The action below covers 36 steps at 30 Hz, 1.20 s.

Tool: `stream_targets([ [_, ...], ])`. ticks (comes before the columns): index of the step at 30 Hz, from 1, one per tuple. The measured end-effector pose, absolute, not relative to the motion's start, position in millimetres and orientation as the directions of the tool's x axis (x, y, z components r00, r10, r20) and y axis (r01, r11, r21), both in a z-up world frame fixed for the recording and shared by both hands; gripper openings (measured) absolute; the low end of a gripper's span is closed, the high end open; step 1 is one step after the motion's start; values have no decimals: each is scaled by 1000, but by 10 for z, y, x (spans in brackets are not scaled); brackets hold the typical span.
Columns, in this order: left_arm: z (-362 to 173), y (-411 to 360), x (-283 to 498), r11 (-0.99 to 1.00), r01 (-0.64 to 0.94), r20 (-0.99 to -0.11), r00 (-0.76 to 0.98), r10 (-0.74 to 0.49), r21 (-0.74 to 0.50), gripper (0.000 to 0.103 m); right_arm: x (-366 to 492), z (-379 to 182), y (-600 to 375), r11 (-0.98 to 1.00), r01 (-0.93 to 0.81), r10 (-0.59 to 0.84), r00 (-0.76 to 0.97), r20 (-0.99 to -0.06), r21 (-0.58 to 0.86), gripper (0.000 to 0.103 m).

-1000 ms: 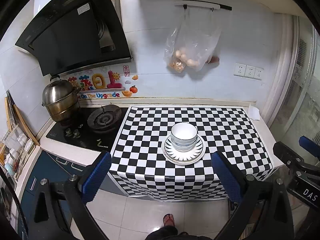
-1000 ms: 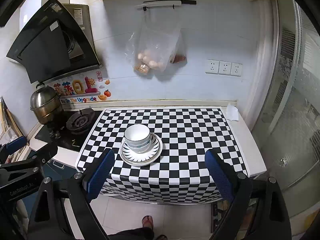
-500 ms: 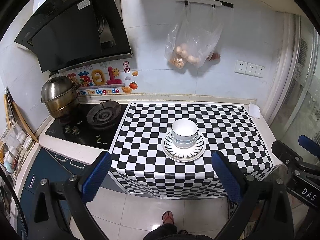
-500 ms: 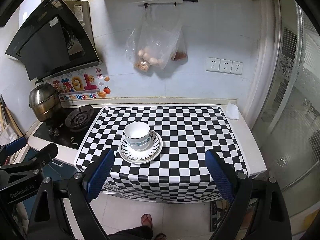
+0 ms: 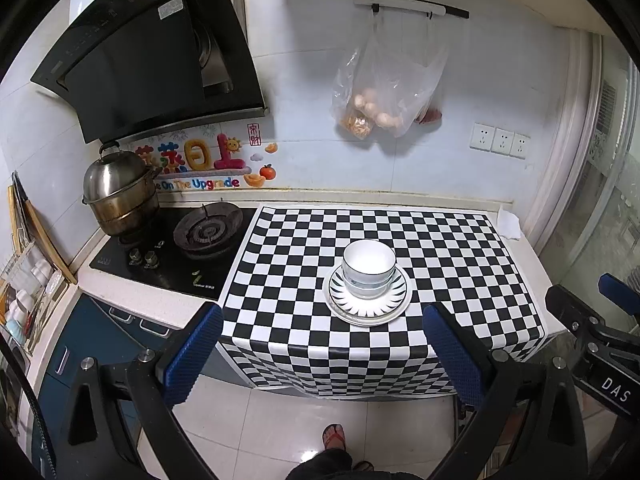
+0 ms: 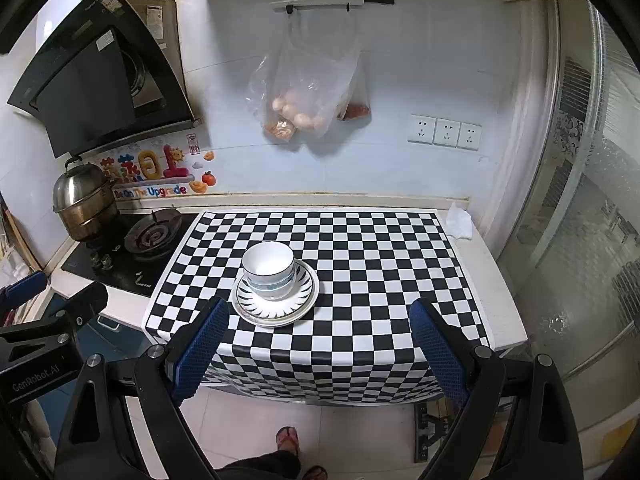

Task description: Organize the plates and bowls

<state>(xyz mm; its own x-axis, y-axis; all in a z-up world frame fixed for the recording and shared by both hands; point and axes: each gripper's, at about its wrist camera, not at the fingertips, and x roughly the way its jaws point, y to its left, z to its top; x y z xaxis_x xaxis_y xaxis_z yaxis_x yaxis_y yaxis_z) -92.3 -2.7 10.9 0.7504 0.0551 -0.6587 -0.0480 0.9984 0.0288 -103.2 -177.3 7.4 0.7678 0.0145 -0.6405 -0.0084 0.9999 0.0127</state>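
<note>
Both tools have drawn back from the desk (image 5: 520, 256); bowls (image 5: 369, 266) sit stacked on plates (image 5: 370, 300).
Left tool (image 5: 324, 348) and right tool (image 6: 320, 344) hang wide apart, empty, well short of the checkered cloth (image 6: 360, 240).

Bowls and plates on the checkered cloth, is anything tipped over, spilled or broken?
Nothing stands out. The bowls sit nested and upright on the plates, with no chips or spills visible. The checkered cloth lies flat. Only a crumpled tissue sits loose at the counter's back right corner.

"On The Upgrade" on wall sticker (image 5: 200, 184); "DAS" on right gripper (image 5: 616, 394); "GenRobot.AI" on left gripper (image 6: 36, 380)
</note>
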Motion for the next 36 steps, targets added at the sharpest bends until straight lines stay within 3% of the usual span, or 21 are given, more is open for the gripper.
stream_targets([
  [36,121,-170,-877,998,-34,-653,755,58,49,102,-1053,29,-1897,999,46,-25,770,-638,17,94],
])
